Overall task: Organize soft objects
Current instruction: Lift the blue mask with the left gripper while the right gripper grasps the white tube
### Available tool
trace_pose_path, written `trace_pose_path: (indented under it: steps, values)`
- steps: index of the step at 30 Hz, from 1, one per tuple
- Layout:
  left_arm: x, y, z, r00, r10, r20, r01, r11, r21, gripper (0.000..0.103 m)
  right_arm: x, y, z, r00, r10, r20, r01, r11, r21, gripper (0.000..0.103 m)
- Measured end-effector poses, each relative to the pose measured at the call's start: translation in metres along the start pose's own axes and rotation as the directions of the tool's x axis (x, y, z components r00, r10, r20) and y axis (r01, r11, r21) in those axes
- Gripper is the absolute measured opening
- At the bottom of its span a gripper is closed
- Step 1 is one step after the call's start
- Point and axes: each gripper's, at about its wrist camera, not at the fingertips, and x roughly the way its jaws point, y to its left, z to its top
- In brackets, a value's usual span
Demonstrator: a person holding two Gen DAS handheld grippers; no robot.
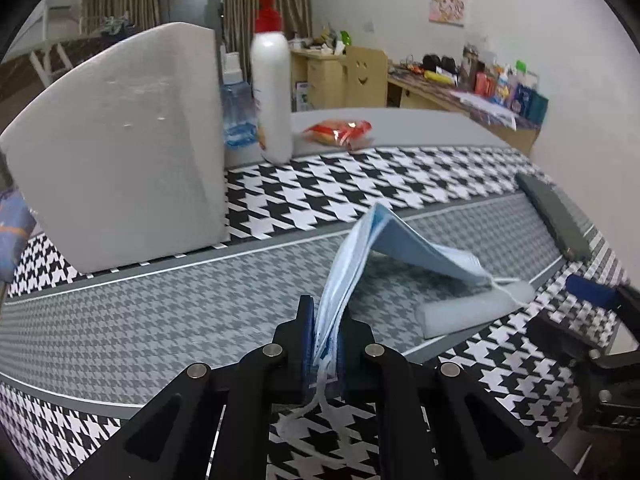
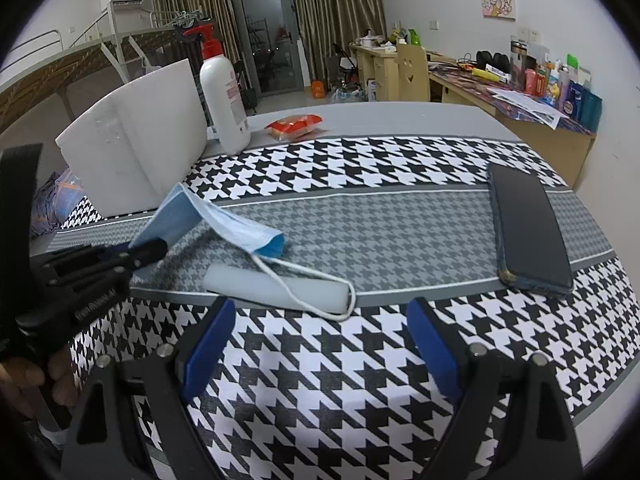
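The blue face mask [image 1: 400, 240] sits at the centre of the left wrist view, one end pinched between the blue pads of the left tool [image 1: 324, 344], which is clamped tight on it. From there the mask rises, folds over in a peak and slopes down to the right, its far end touching the grey-patterned band of the tabletop [image 1: 160, 312]. One white ear loop [image 1: 316, 412] hangs out below the pads in the lower middle of that view. The other ear loop [image 2: 308, 280] drapes over a pale foam roll [image 2: 276, 286] lying just in front of the mask, in the middle of the right wrist view.

In that view the mask [image 2: 224, 220] appears left of centre, with the left tool [image 2: 136, 256] at the left edge and fingers [image 2: 56, 384] of a hand below it. The right tool [image 2: 320, 352] fills the bottom of the frame, its jaws spread wide with nothing between them, above the black-and-white houndstooth cloth [image 2: 320, 400].

A dark phone [image 2: 528, 232] lies at the right on the cloth, well apart from the mask. A white foam block [image 2: 136, 148] stands upright at the upper left, with a white pump bottle [image 2: 224, 96] with a red top beside it and a red snack packet [image 2: 294, 126] further right, near the far edge.
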Motion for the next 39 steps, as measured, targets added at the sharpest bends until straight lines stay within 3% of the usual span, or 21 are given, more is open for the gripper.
trace_pose_path:
  steps: [11, 24, 27, 35, 39]
  values:
    - [-0.022, 0.024, -0.005, 0.999, -0.041, 0.030, 0.043, 0.997, -0.069, 0.010, 0.008, 0.007, 0.003, 1.000, 0.025, -0.015, -0.025, 1.000, 0.003, 0.090]
    - [-0.038, 0.044, -0.011, 0.997, -0.044, 0.057, 0.050, 0.994, -0.100, 0.010, 0.028, 0.013, 0.012, 0.993, 0.107, -0.049, -0.100, 0.987, 0.129, 0.090]
    - [-0.040, 0.047, -0.012, 0.997, -0.045, 0.057, 0.050, 0.993, -0.104, 0.010, 0.033, 0.013, 0.014, 0.992, 0.112, -0.062, -0.101, 0.983, 0.152, 0.080]
    - [-0.043, 0.052, -0.013, 0.997, -0.057, 0.057, 0.062, 0.993, -0.103, 0.010, 0.040, 0.017, 0.015, 0.991, 0.105, -0.081, -0.091, 0.983, 0.159, 0.040]
    - [-0.046, 0.051, -0.014, 0.996, -0.057, 0.061, 0.063, 0.993, -0.100, 0.010, 0.040, 0.018, 0.016, 0.991, 0.101, -0.084, -0.087, 0.984, 0.155, 0.027]
